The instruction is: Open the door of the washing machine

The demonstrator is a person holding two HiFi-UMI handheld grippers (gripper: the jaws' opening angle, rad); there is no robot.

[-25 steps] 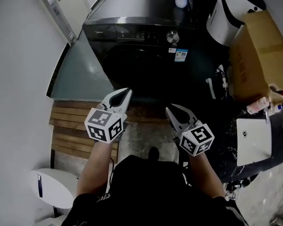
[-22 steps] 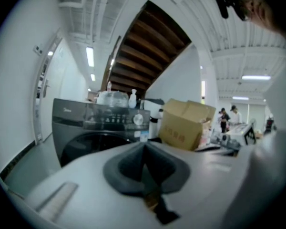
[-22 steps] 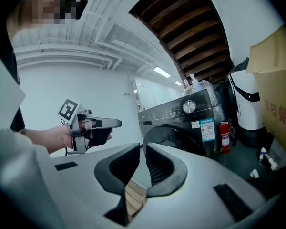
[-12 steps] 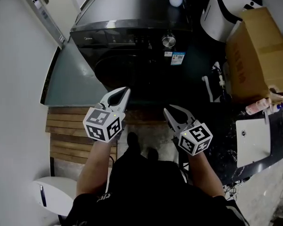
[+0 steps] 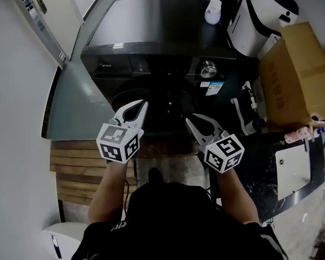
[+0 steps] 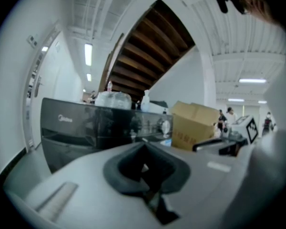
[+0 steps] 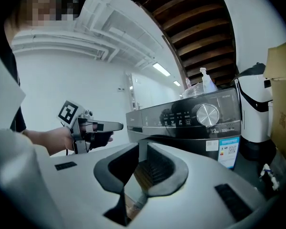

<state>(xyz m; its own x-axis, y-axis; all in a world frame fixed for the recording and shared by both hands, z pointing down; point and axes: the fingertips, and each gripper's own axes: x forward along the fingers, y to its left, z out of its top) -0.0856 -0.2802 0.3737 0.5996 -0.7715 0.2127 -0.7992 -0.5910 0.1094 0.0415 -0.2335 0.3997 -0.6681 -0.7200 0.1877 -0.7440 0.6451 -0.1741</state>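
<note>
The black front-loading washing machine [image 5: 157, 31] stands straight ahead, its round dark door [image 5: 162, 99] closed below the control panel with a silver knob [image 5: 208, 68]. My left gripper [image 5: 142, 105] is shut and empty, its tip just short of the door's left part. My right gripper [image 5: 189, 121] hovers before the door's lower right; its jaws are opening, with a narrow gap and nothing in it. In the left gripper view the machine's panel [image 6: 86, 128] fills the left behind the shut jaws. In the right gripper view the knob [image 7: 208, 114] and the left gripper [image 7: 119, 125] show.
A soap bottle [image 5: 212, 10] stands on the machine's top. A white appliance [image 5: 260, 15] and a cardboard box [image 5: 292, 75] crowd the right, with pipes [image 5: 244, 112] and a white basin [image 5: 292, 167] below. A wooden slat mat [image 5: 76, 172] and a white wall lie to the left.
Both grippers and the person have moved forward, closer to the washing machine. The tips now reach the door's front.
</note>
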